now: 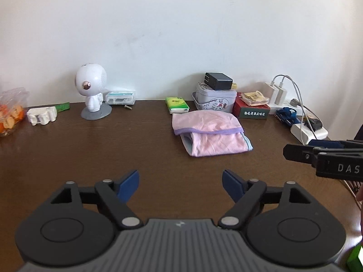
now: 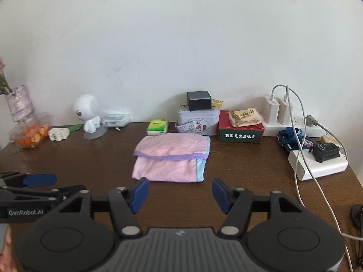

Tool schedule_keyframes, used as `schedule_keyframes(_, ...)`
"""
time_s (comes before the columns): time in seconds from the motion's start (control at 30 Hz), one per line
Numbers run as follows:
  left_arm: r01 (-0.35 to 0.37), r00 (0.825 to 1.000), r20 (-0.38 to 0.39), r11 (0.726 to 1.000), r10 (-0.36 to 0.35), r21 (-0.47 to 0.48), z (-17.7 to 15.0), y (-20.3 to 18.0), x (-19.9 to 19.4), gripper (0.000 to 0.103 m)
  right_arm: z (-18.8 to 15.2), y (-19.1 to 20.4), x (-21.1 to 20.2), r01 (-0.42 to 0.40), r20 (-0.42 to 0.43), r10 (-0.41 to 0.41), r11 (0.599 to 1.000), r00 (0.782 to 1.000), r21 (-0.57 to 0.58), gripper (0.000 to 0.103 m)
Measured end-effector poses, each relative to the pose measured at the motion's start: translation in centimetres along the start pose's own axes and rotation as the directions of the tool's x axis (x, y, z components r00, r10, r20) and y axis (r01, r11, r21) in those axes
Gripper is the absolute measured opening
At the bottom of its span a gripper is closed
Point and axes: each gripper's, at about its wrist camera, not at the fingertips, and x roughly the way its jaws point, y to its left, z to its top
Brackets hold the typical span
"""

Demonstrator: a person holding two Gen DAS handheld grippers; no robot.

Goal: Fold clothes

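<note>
Pink garment [image 2: 171, 158] lies folded on the worktop [image 2: 90, 163] near the tin, left gripper [image 1: 180, 184] and right gripper [image 2: 180, 195] fingers spread, empty; looks finished, next just tidy or stop.

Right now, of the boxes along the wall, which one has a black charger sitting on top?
The pale floral tin, just behind the folded pink garment. The black charger rests on its lid, while the red box beside it carries a snack packet instead.
</note>
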Motion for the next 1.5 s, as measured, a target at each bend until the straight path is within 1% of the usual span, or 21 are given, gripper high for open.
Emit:
schedule_keyframes(0.03, -0.012, 1.000, -0.001, 1.000, 0.012, 0.000, -1.0, -0.1, -1.5, 0.088, -0.8, 0.3, -1.8, -0.006, 0.012, 0.006, 1.000, 1.000, 0.001, 0.077)
schedule_keyframes(0.1, -0.039, 0.999, -0.007, 0.999, 0.039, -0.003, -3.1, -0.1, -4.4, 0.095, -2.6, 1.1, -5.0, -0.012, 0.029, 0.012, 1.000, 1.000, 0.003, 0.089)
schedule_keyframes(0.2, -0.089, 0.996, -0.016, 0.996, 0.089, -0.017, -6.6, -0.2, -7.8, 0.101, -5.8, 2.6, -9.2, -0.004, 0.027, 0.004, 1.000, 1.000, 0.015, 0.094)
schedule_keyframes(0.27, -0.130, 0.991, -0.036, 0.991, 0.129, -0.021, -9.1, -0.3, -9.5, 0.102, -8.3, 3.4, -11.1, -0.006, 0.017, 0.005, 1.000, 1.000, 0.025, 0.097)
schedule_keyframes(0.33, -0.131, 0.990, -0.059, 0.991, 0.128, -0.035, -11.6, -0.1, -10.7, 0.102, -10.8, 3.9, -12.3, -0.005, 0.001, 0.005, 0.999, 1.000, 0.036, 0.100)
schedule_keyframes(0.4, -0.134, 0.989, -0.078, 0.989, 0.129, -0.058, -14.0, 0.3, -11.5, 0.102, -13.1, 4.3, -12.7, 0.022, -0.021, -0.021, 0.999, 1.000, 0.049, 0.100)
schedule_keyframes(0.5, -0.170, 0.980, -0.116, 0.982, 0.161, -0.077, -16.7, 0.8, -12.1, 0.102, -15.9, 4.5, -12.6, 0.059, -0.055, -0.056, 0.996, 0.997, 0.065, 0.100)
schedule_keyframes(0.6, -0.207, 0.974, -0.109, 0.976, 0.200, -0.060, -18.8, 0.9, -12.9, 0.102, -18.1, 4.8, -12.5, 0.075, -0.076, -0.071, 0.995, 0.995, 0.058, 0.100)
schedule_keyframes(0.7, -0.210, 0.974, -0.092, 0.976, 0.205, -0.052, -19.9, 0.8, -13.5, 0.102, -19.6, 5.4, -12.5, 0.074, -0.090, -0.071, 0.997, 0.993, 0.031, 0.100)
schedule_keyframes(0.83, -0.206, 0.976, -0.077, 0.977, 0.202, -0.048, -20.4, 0.6, -14.0, 0.102, -20.8, 6.3, -13.0, 0.094, -0.065, -0.094, 0.996, 0.993, -0.002, 0.100)
schedule_keyframes(0.93, -0.199, 0.979, -0.044, 0.979, 0.197, -0.042, -20.9, 0.2, -14.1, 0.102, -21.1, 6.7, -13.4, 0.107, -0.062, -0.107, 0.994, 0.992, 0.000, 0.101)
schedule_keyframes(1.0, -0.200, 0.980, -0.018, 0.979, 0.199, -0.045, -21.2, -0.1, -14.1, 0.102, -21.3, 7.0, -13.3, 0.126, -0.071, -0.127, 0.992, 0.989, -0.015, 0.103)
schedule_keyframes(1.1, -0.187, 0.982, -0.018, 0.982, 0.186, -0.039, -21.1, -0.4, -13.8, 0.102, -21.2, 7.4, -13.1, 0.137, -0.077, -0.139, 0.990, 0.987, -0.032, 0.103)
schedule_keyframes(1.23, -0.175, 0.985, -0.015, 0.984, 0.174, -0.030, -21.1, -0.8, -13.9, 0.102, -21.3, 7.8, -13.0, 0.151, -0.076, -0.152, 0.988, 0.985, -0.024, 0.103)
schedule_keyframes(1.4, -0.152, 0.988, -0.011, 0.988, 0.152, -0.010, -21.2, -1.1, -13.9, 0.102, -22.0, 8.5, -13.7, 0.166, -0.052, -0.167, 0.986, 0.985, -0.019, 0.103)
schedule_keyframes(1.5, -0.155, 0.988, -0.010, 0.988, 0.155, -0.013, -21.2, -1.2, -14.0, 0.102, -21.7, 8.3, -13.4, 0.158, -0.058, -0.158, 0.987, 0.986, -0.018, 0.103)
